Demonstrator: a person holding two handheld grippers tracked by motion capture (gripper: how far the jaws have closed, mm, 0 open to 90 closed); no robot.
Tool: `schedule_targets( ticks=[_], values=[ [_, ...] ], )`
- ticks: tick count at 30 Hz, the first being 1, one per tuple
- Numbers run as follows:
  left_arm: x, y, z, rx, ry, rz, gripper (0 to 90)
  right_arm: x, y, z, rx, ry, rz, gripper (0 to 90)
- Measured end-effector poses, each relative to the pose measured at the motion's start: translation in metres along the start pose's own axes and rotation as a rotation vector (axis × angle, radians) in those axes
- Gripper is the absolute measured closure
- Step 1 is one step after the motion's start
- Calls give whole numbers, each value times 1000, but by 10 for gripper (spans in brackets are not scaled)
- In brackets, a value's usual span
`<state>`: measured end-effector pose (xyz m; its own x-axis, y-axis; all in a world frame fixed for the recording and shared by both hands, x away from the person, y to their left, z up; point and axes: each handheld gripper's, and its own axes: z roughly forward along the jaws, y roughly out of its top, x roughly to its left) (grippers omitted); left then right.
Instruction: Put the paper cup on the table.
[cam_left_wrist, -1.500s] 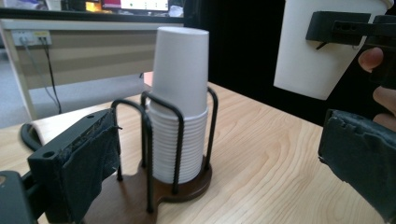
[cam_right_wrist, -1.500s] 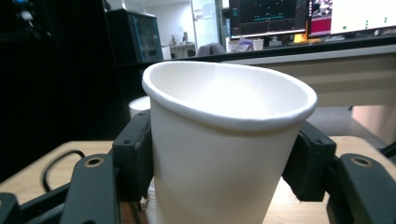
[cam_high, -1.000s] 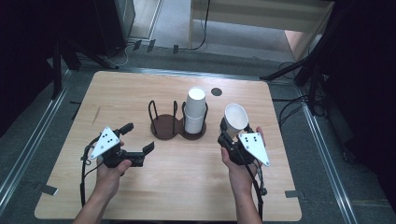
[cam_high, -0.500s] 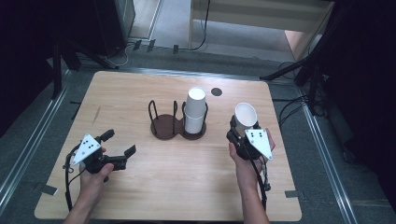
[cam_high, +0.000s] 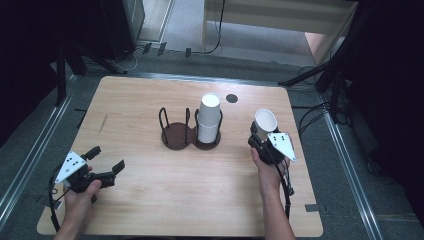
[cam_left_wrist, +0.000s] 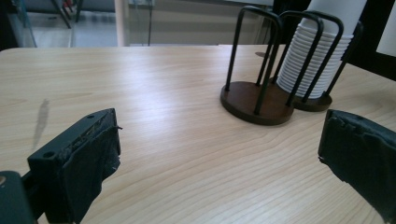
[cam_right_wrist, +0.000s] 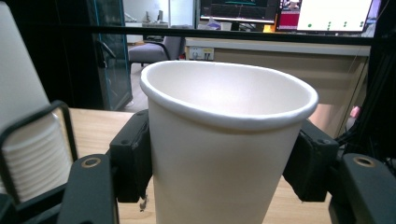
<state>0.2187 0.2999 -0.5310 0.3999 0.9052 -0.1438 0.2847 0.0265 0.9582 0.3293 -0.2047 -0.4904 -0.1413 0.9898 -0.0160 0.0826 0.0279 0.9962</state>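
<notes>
My right gripper (cam_high: 261, 136) is shut on a single white paper cup (cam_high: 265, 121), held upright right of the holder; in the right gripper view both black pads (cam_right_wrist: 133, 161) press the sides of the cup (cam_right_wrist: 224, 154). A dark two-ring cup holder (cam_high: 176, 136) stands mid-table with a stack of white cups (cam_high: 210, 117) in its right ring, while its left ring is empty. My left gripper (cam_high: 106, 160) is open near the front left edge with nothing between its jaws. In the left gripper view, the holder (cam_left_wrist: 254, 100) and the stack (cam_left_wrist: 317, 60) stand ahead of it.
The wooden table (cam_high: 150, 210) has a small black disc (cam_high: 231, 98) behind the holder. Metal rails and cables (cam_high: 320, 110) run along the table's sides. Dark stands and a pale cabinet lie beyond the far edge.
My left gripper has drawn back left toward the front corner and sunk lower. My right gripper has shifted a little to the right and down with the cup still in it.
</notes>
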Motion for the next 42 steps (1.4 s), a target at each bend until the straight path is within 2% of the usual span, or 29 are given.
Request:
schedule_targets(
  ticks=[3, 6, 7, 9, 14, 20, 22, 34, 38, 42],
  values=[
    [7, -3, -6, -2, 18, -12, 0, -3, -7, 8, -3, -4, -42, 341],
    [13, -6, -11, 1, 31, -19, 0, -6, -15, 14, -33, -38, -70, 341],
    [14, -7, -12, 3, 35, -19, 0, -7, -17, 16, -42, -50, -71, 341],
    [16, -8, -14, 2, 44, -23, 0, -10, -22, 20, -46, -57, -37, 341],
    [20, -11, -19, 8, 73, -4, 0, -12, -29, 27, -47, -66, -39, 333],
    [24, -16, -24, 21, 94, 17, 0, -18, -37, 37, -16, -86, -1, 329],
    [27, -17, -27, 25, 111, 19, 0, -20, -39, 41, -4, -93, -4, 326],
    [30, -20, -30, 13, 125, -25, 0, -23, -45, 56, 72, -121, -1, 311],
    [30, -21, -29, 17, 124, -27, 0, -21, -44, 60, 121, -127, -29, 309],
    [30, -21, -30, 16, 124, -26, 0, -18, -45, 63, 146, -137, -53, 307]
  ],
)
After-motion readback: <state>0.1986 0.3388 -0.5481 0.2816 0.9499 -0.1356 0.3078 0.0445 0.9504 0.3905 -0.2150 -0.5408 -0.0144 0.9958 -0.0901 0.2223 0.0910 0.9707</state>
